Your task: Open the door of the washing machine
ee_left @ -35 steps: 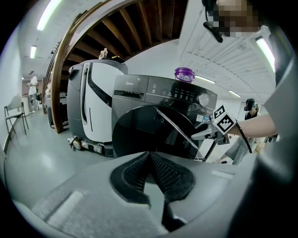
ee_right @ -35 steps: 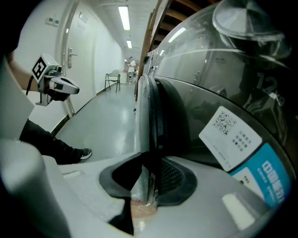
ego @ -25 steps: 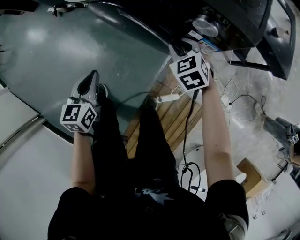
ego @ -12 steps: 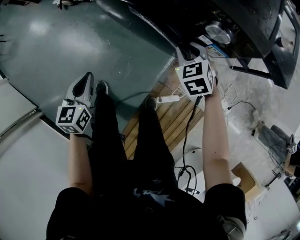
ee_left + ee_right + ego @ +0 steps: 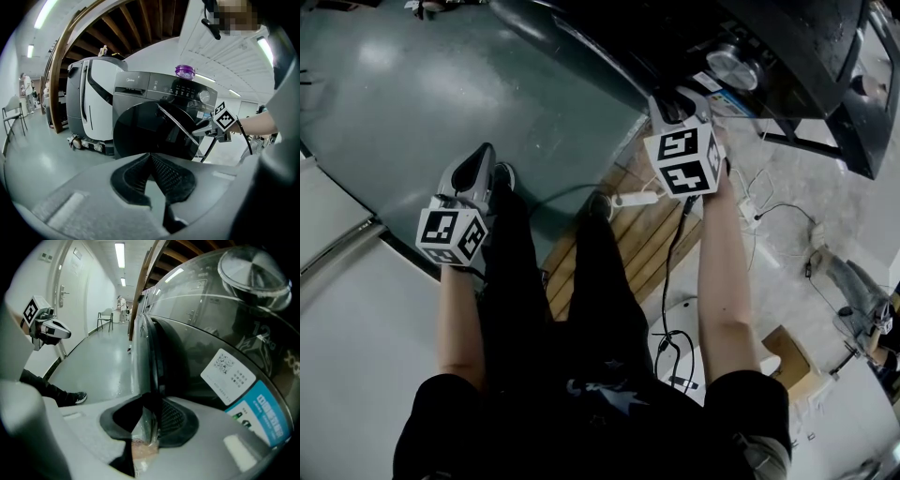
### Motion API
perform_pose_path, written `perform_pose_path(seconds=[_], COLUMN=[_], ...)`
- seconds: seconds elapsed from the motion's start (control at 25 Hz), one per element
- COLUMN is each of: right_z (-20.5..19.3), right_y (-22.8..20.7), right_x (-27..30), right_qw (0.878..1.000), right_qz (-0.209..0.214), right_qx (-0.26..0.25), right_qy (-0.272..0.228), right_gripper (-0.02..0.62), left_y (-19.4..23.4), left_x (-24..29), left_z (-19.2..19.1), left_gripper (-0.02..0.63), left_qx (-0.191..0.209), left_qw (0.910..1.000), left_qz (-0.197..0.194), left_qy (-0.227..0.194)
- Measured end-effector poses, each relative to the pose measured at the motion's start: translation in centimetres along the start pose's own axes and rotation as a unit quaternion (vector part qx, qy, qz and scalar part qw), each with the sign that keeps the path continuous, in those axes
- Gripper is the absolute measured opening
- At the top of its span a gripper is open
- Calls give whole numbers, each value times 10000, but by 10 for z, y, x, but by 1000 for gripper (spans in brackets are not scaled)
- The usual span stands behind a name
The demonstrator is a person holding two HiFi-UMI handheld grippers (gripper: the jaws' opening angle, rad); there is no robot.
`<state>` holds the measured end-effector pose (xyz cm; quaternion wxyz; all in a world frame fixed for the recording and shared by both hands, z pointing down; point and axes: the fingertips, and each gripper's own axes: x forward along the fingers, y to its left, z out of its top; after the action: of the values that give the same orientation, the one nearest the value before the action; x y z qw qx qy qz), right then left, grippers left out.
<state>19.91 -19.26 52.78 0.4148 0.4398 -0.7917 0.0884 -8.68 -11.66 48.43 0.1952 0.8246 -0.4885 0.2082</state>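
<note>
In the head view, the right gripper (image 5: pixel 677 98) is set at the far right on the edge of the door (image 5: pixel 572 42) of the washing machine (image 5: pixel 797 37), while the left gripper (image 5: pixel 478 169) is kept well apart at the left, out of the door's way. In the left gripper view, its jaws are pressed together on nothing, and the door is seen ajar. In the right gripper view, the door's rim is clamped between the jaws, presumably for swinging it wider.

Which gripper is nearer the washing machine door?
Right: the right gripper grips the door by its edge; the left gripper hangs apart from it, shut and empty.
</note>
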Motion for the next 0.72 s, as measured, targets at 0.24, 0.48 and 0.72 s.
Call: perform_pose_path(seconds=[0.24, 0.48, 0.72], right_z=[0, 0, 28], right_y=[-1, 11, 192], right_x=[1, -4, -41], right_qw=[9999, 9996, 9802], right_qz=[82, 251, 1571], right_qx=[59, 123, 675], right_qy=[-70, 50, -1001], right_gripper=[101, 101, 121], left_y=[-1, -11, -12], left_x=[-4, 2, -10], left_z=[-3, -5, -6], left_gripper=[10, 11, 11], left_qx=[73, -5, 264], left_qw=[9999, 9999, 9987], left_qz=[57, -70, -395], left_qy=[56, 120, 201])
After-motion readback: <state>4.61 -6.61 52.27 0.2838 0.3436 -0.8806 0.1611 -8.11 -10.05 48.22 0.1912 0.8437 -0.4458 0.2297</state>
